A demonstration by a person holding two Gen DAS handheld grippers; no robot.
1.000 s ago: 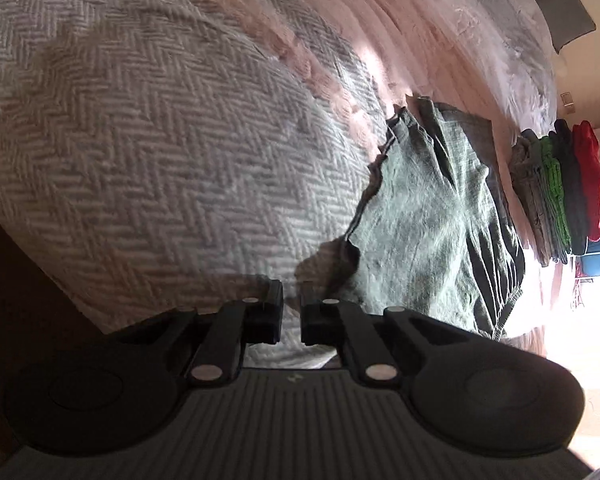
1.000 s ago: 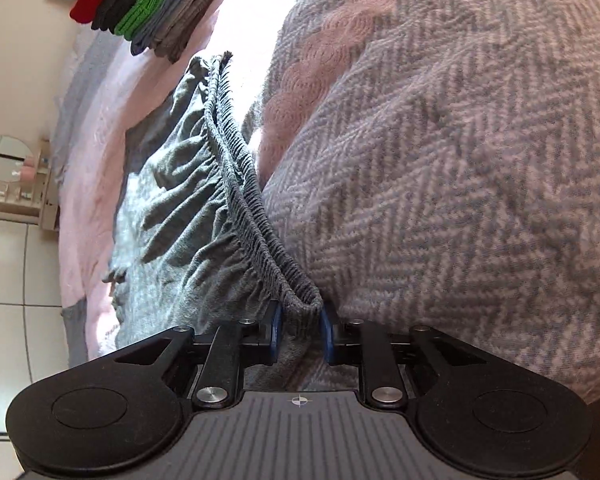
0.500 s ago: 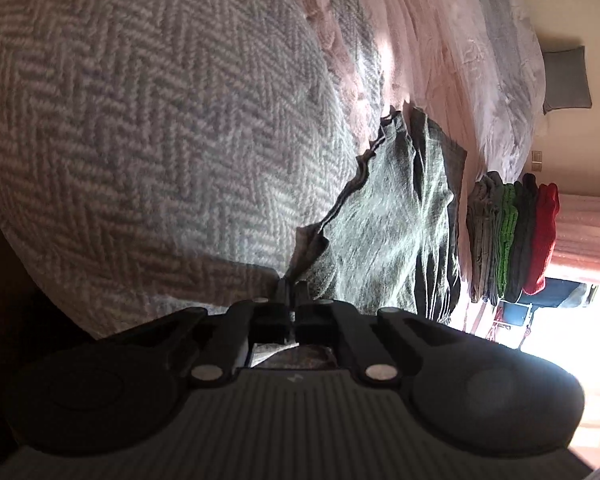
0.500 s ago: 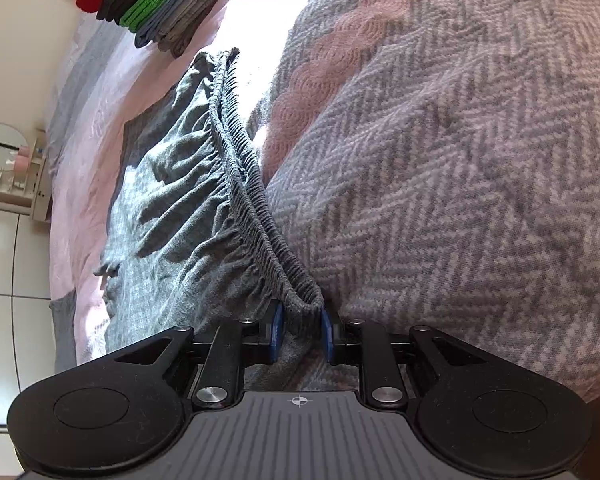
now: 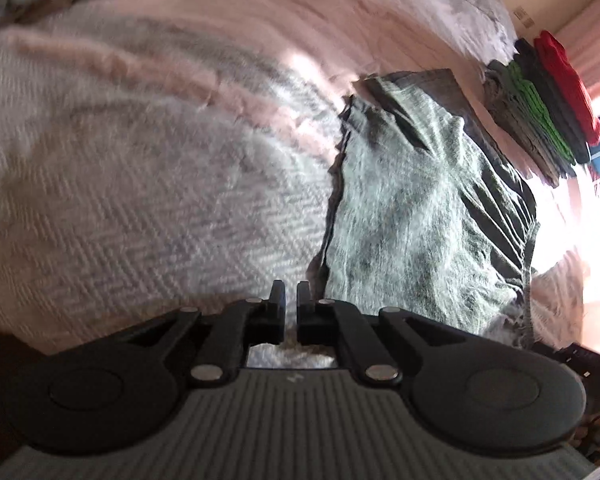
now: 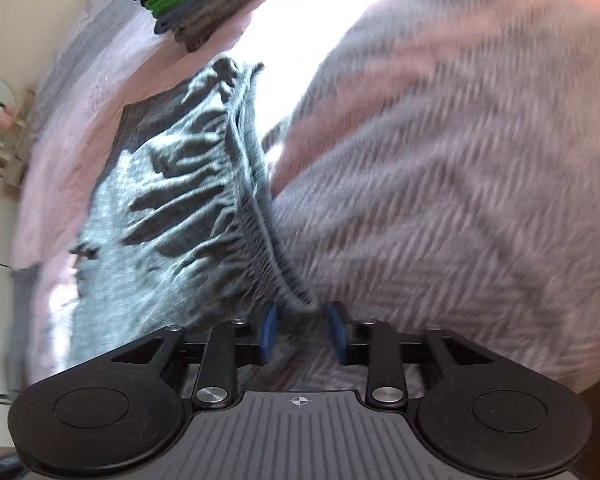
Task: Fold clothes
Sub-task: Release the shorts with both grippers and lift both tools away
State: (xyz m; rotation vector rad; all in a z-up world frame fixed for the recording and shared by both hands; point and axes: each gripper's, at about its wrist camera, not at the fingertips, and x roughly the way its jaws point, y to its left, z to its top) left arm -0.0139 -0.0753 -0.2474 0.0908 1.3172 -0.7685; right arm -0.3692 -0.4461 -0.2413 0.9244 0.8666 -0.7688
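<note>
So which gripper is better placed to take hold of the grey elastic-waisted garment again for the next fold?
Right. The right gripper is opening with the grey garment's waistband between its pads; the left gripper, shut and empty, sits beside the cloth's edge.

I see grey shorts (image 6: 172, 208), folded over, crumpled, lying flat on the bed; gathered elastic waistband (image 6: 260, 216) along one edge. Beyond them, a neat stack of folded clothes (image 5: 540, 104), red on top.
</note>
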